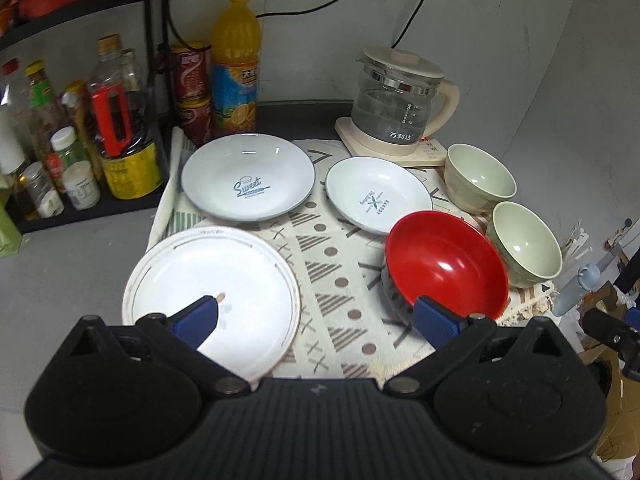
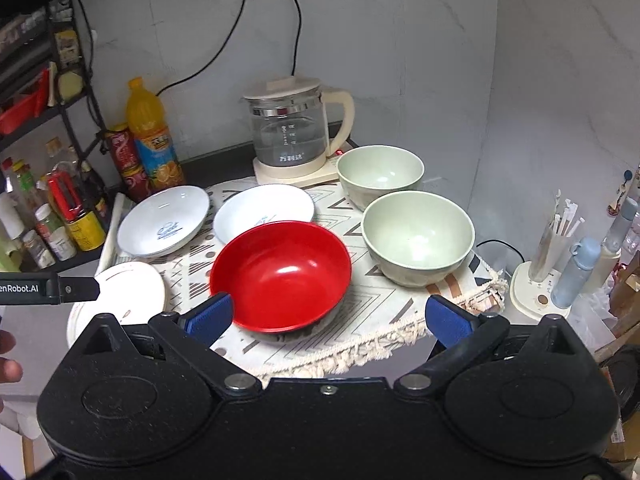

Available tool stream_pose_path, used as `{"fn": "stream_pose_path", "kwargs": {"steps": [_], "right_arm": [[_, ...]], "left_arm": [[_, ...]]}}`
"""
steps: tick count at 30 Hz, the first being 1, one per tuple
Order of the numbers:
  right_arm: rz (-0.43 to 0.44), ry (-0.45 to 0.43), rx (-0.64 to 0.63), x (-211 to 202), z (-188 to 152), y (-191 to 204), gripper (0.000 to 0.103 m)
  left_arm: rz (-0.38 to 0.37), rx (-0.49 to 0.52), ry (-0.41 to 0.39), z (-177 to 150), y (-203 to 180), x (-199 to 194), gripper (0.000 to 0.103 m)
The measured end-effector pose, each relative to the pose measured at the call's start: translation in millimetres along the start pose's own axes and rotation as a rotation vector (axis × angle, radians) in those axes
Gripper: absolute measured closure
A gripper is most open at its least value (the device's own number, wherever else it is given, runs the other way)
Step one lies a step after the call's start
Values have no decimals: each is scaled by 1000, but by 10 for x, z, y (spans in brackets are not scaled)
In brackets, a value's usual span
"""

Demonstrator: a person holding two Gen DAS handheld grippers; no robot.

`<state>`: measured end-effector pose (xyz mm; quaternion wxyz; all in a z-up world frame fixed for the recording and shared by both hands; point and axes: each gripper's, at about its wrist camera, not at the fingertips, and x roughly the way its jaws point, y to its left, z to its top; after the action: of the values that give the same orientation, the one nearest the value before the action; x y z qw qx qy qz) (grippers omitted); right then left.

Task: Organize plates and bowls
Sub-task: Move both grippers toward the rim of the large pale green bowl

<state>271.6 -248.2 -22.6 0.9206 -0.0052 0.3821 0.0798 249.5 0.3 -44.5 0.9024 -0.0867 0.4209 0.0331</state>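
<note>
On a patterned cloth [image 1: 332,264] lie three white plates: a plain one [image 1: 212,292] at front left, a "Sweet" plate [image 1: 248,178] behind it, and a smaller printed plate [image 1: 378,194]. A red bowl [image 1: 446,268] sits at front right, with two pale green bowls [image 1: 480,178] [image 1: 526,244] beyond. My left gripper [image 1: 320,316] is open and empty, above the cloth between the plain plate and the red bowl. My right gripper [image 2: 330,320] is open and empty, just in front of the red bowl [image 2: 280,272]. The green bowls [image 2: 380,172] [image 2: 418,236] stand right of it.
A glass kettle [image 1: 400,100] on its base stands at the back. An orange juice bottle [image 1: 236,64], red cans [image 1: 192,92] and a rack of condiment bottles [image 1: 80,140] fill the left. A holder with straws [image 2: 552,248] and a blue bottle [image 2: 576,272] stand beyond the cloth's right edge.
</note>
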Motion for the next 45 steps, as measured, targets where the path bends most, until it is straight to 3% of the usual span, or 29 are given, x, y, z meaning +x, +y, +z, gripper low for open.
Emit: {"fn": "stream_pose_path", "kwargs": {"steps": [8,16,30,45], "right_arm": [[-88,22,61,247,190,-109,1],[-130,36,78,367,295,-198,1],[-127,95,161,789,439,-692,11],[-71,118,242,1156,617,-1336,18]], "left_arm": [[-51,72,44,338,-144,334,0],[-90,120,83,455,-376,543,0],[-81,120,133,663,-799,891,1],[-155,147,160,909,-1595,1297,3]]}}
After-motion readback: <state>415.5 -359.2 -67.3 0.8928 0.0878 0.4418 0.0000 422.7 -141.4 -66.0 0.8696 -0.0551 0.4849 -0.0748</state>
